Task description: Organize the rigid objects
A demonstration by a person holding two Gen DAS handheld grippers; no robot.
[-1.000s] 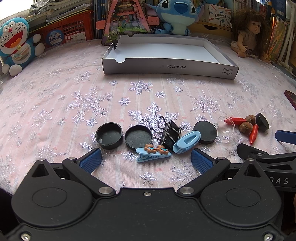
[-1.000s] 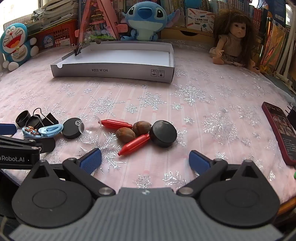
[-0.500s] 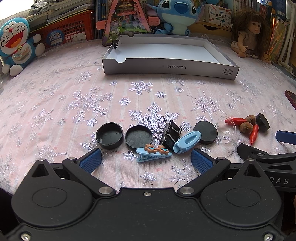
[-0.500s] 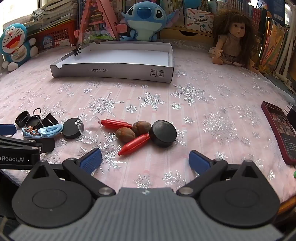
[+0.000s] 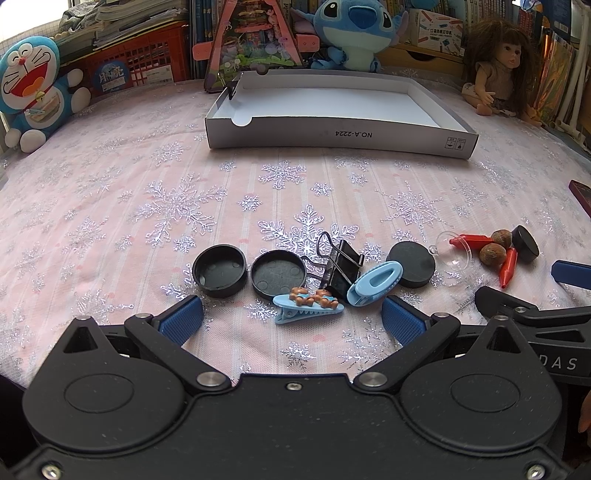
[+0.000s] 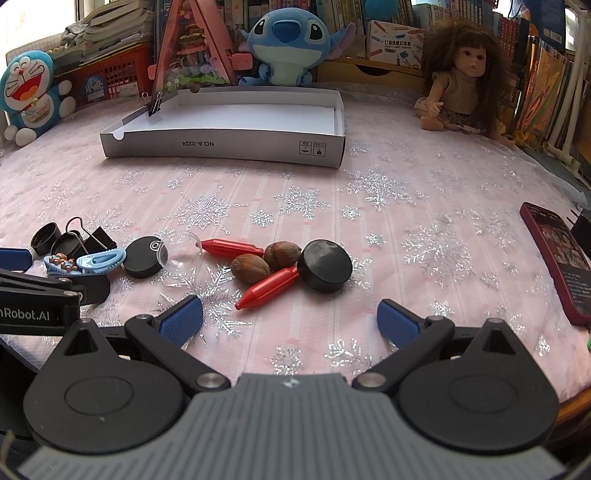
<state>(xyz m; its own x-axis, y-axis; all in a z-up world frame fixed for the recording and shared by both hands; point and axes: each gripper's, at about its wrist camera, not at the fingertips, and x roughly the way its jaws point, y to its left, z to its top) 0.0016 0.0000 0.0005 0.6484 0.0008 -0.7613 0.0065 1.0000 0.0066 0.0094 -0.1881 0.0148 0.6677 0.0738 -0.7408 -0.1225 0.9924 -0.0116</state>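
Observation:
Small items lie on the pink snowflake cloth. In the left wrist view my left gripper (image 5: 291, 321) is open just short of a blue bear hair clip (image 5: 308, 304), a plain blue clip (image 5: 373, 282), a black binder clip (image 5: 341, 267), two black caps (image 5: 219, 271) (image 5: 279, 273) and a black disc (image 5: 410, 266). In the right wrist view my right gripper (image 6: 290, 319) is open, near two red crayons (image 6: 267, 288) (image 6: 231, 247), two nuts (image 6: 250, 268) (image 6: 282, 254), a black puck (image 6: 325, 270) and a clear dome (image 6: 183, 253). A white cardboard tray (image 5: 340, 134) (image 6: 221, 144) stands further back.
Behind the tray stand a Stitch plush (image 5: 351, 33), a Doraemon plush (image 5: 31, 90), a doll (image 6: 460, 92), a red basket (image 5: 140, 70) and books. A dark red phone (image 6: 557, 254) lies at the right edge. A binder clip (image 6: 155, 103) grips the tray's far left wall.

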